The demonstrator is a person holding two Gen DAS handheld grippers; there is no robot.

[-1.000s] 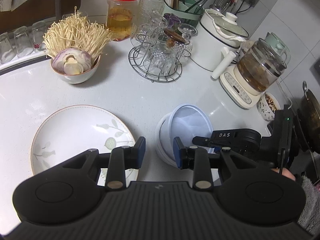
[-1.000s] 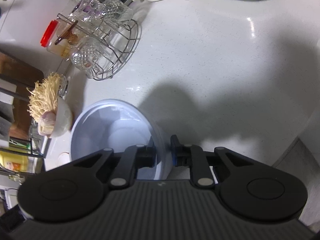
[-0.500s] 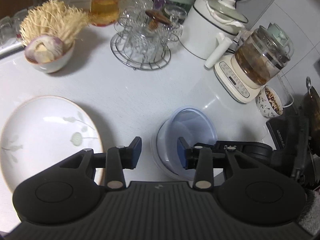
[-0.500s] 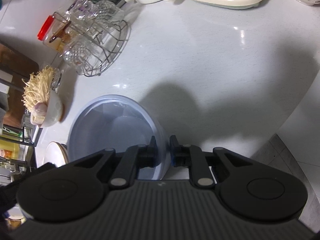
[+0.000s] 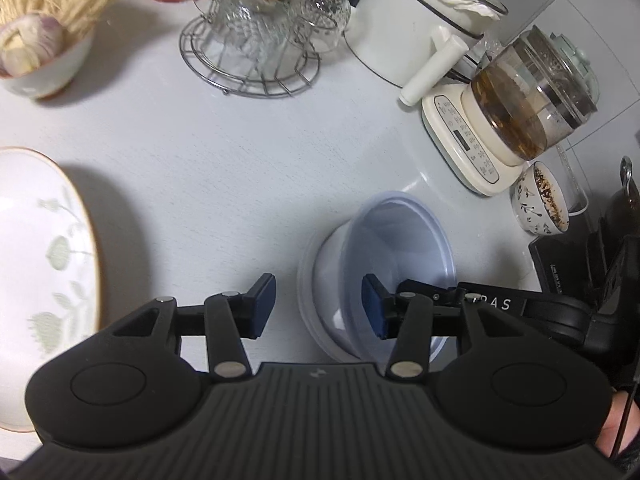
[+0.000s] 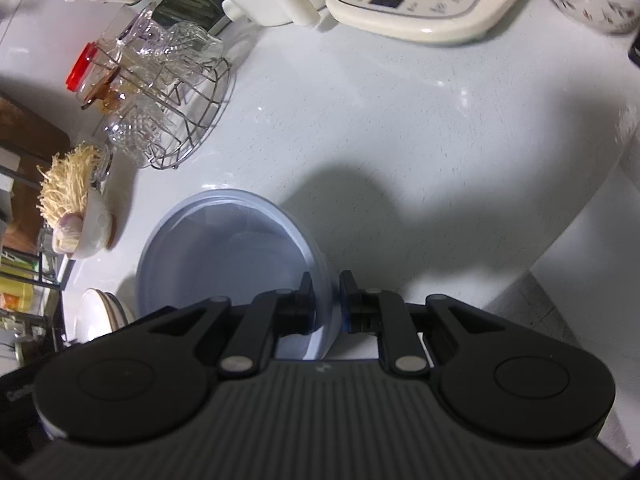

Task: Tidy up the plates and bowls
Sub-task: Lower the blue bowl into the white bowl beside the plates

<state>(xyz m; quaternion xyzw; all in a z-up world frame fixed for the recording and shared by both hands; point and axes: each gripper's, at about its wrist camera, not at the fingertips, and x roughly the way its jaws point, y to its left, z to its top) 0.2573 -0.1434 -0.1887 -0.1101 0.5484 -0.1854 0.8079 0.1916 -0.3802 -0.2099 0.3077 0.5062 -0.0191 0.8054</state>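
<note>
A translucent blue plastic bowl (image 5: 400, 248) is tilted inside a white bowl (image 5: 316, 280) on the white counter. My right gripper (image 6: 325, 304) is shut on the blue bowl's (image 6: 224, 256) near rim; it reaches in from the right in the left wrist view (image 5: 404, 292). My left gripper (image 5: 320, 304) is open and empty, just in front of the two bowls. A large white plate with a leaf pattern and gold rim (image 5: 44, 272) lies at the left.
A wire rack of glasses (image 5: 256, 36) stands at the back. A bowl of enoki mushrooms and garlic (image 5: 40, 48) is back left. A white pot (image 5: 416, 28), a glass kettle on its base (image 5: 520, 108) and a patterned bowl (image 5: 540, 204) stand at the right.
My left gripper has moved right and forward, so the plate has slid to the left edge. The right gripper has tilted the blue bowl further up in the white bowl.
</note>
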